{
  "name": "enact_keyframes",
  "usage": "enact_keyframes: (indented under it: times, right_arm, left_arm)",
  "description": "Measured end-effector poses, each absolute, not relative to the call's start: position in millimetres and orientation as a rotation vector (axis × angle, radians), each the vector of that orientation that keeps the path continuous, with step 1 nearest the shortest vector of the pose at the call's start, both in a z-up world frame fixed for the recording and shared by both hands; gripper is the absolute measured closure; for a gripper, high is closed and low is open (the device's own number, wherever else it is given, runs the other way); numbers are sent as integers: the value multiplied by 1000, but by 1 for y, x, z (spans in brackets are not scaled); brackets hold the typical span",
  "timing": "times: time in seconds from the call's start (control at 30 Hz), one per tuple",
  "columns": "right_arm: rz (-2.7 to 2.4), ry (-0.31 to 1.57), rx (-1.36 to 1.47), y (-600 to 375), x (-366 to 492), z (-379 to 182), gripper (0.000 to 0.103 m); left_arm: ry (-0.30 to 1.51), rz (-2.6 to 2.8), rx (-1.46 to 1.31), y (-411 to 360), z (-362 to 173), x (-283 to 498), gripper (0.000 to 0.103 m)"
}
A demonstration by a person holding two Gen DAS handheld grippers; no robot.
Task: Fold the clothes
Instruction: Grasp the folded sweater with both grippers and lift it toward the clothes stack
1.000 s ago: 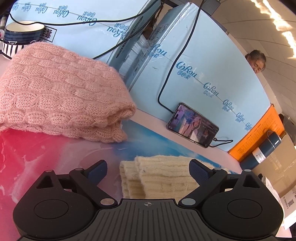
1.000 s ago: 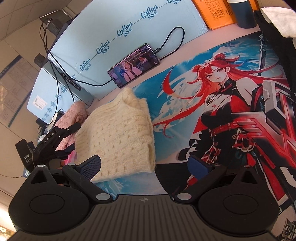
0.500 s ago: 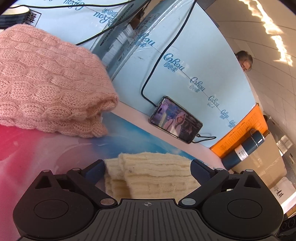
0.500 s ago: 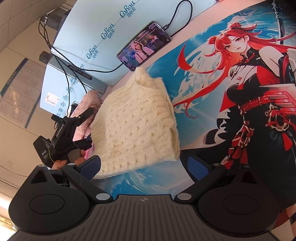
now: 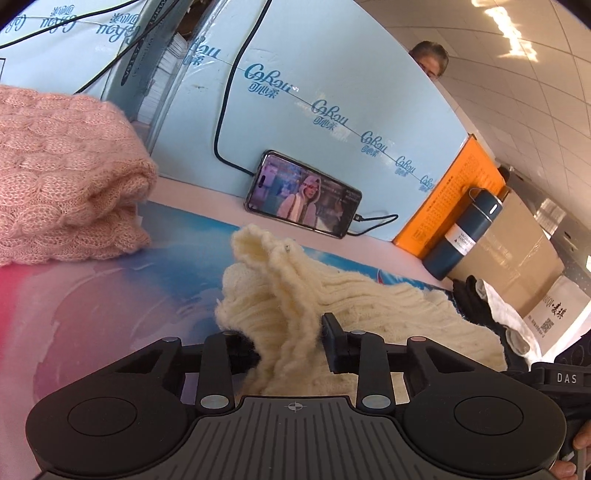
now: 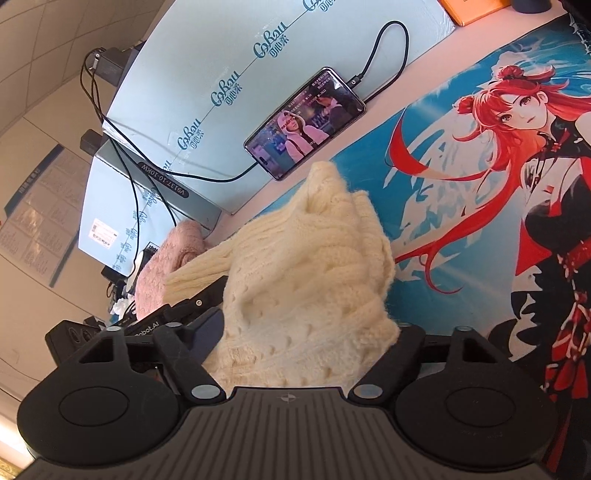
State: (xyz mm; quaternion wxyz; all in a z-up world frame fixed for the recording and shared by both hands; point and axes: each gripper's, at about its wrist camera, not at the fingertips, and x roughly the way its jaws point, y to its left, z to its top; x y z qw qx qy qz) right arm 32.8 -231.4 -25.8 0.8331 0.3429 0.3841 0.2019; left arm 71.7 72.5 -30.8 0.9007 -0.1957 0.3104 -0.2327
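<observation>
Both grippers' fingers now pinch cream sweater (image 5: 295, 314) (bunched between).

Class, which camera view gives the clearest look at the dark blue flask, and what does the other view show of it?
The left wrist view. There the dark blue flask stands whole and upright beside the orange box, label visible. In the right wrist view only its base shows, cut off by the top edge, so you could hardly identify it.

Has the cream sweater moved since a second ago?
Yes. The cream sweater now bunches up off the anime desk mat, its far corner nearer the phone, pinched by the left gripper and right gripper.
</observation>
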Motion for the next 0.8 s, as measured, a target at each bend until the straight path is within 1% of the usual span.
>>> enact_keyframes:
  times: [0.03,0.1,0.17,0.2,0.33,0.5,0.8]
  right_arm:
    - [422,813,723,-231,33,-27,53]
    - [447,785,732,-234,30,-23,66]
    - [478,753,744,-238,26,-18,71]
    - [499,728,740,-239,22,-14,73]
    - [540,645,697,-247,7,2,74]
    - [552,544,736,-283,-11,14,74]
    - [470,346,746,-369,-45,25,75]
  left_arm:
    - [634,-486,-401,72,-30,70,77]
    - [623,-496,-389,69,-29,69,78]
    - [618,-512,-384,66,-28,68,79]
    - [613,-523,-386,64,-27,67,79]
    - [586,-563,-379,47,-17,61,81]
    - [518,-624,-404,17,7,56,81]
    - [463,-789,-380,-85,32,71,81]
